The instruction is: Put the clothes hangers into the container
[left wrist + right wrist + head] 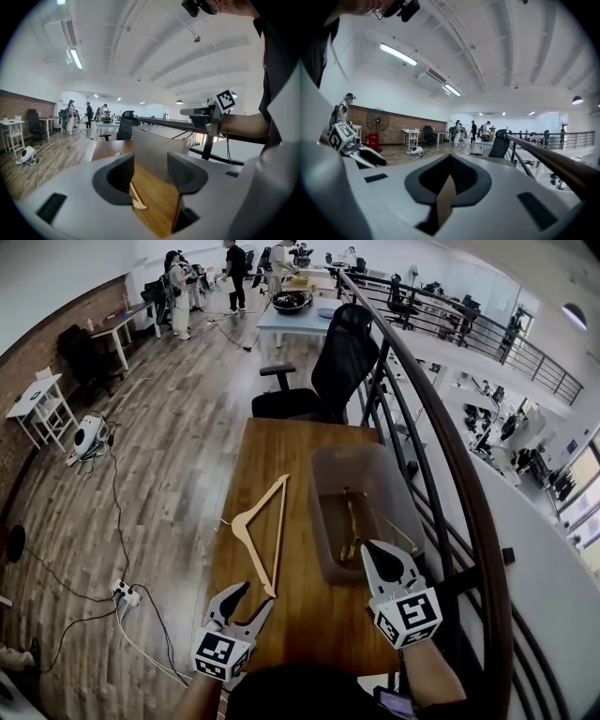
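Currently, left gripper (251,598): jaws spread, low over the near left part of the table, pointing away from the person.
Between left jaws: the near end of the pale wooden clothes hanger (262,532) lies in the gap; in the left gripper view (150,174) that end (136,200) sits close by the left-hand pad, and the pads do not press on it.
Hanger on table: flat on the brown wooden tabletop (281,446), triangle pointing left, hook toward the table's left edge, just left of the bin.
Right gripper (389,563): jaws pressed together, nothing between them in the right gripper view (447,187); held in the air above the near end of the bin.
Bin: translucent grey rectangular plastic container (375,463) on the right half of the table, beside the dark railing (450,456); seen from the left gripper as a grey wall (154,154) straight ahead.
Inside bin: a yellowish hanger (353,521) lies on the bottom; how many, cannot tell.
Beyond table: black office chair (337,362) at the far end.
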{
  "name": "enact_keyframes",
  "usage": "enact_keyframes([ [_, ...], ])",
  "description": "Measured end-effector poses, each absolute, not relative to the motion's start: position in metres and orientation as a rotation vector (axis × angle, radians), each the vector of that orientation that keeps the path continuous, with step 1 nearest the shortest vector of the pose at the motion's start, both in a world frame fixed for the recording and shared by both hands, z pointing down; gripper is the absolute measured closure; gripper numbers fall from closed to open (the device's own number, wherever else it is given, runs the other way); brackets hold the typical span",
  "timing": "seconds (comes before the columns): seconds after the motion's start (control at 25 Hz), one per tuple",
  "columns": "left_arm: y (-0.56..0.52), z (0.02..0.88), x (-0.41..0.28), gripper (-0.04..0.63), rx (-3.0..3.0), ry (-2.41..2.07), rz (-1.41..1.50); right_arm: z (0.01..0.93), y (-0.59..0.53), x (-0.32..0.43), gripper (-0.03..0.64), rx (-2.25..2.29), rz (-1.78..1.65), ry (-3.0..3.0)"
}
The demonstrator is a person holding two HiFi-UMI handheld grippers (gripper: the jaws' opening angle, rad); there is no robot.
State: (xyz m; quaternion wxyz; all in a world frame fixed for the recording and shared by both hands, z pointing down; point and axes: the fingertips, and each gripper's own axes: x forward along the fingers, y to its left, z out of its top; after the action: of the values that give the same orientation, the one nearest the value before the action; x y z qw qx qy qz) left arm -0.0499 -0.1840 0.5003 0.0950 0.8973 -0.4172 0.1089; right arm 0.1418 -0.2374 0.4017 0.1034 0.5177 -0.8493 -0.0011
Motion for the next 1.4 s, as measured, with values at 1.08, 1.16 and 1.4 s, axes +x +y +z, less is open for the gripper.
enact_keyframes([
  [1.08,-0.166,0.542,-0.169,0.367,2.465,-1.402,0.462,0.666,-0.279,-0.052,0.542,1.036,0.316,-2.181],
  [1.16,-0.166,0.549,-0.177,0.367,2.446,-1.409,0.478,0.690,-0.293,-0.048,0.485,1.024,0.391,-2.121],
  [1.4,-0.164,0.564,-0.201,0.367,2.387,-1.425,0.490,0.718,-0.317,-0.053,0.454,1.030,0.520,-2.075],
])
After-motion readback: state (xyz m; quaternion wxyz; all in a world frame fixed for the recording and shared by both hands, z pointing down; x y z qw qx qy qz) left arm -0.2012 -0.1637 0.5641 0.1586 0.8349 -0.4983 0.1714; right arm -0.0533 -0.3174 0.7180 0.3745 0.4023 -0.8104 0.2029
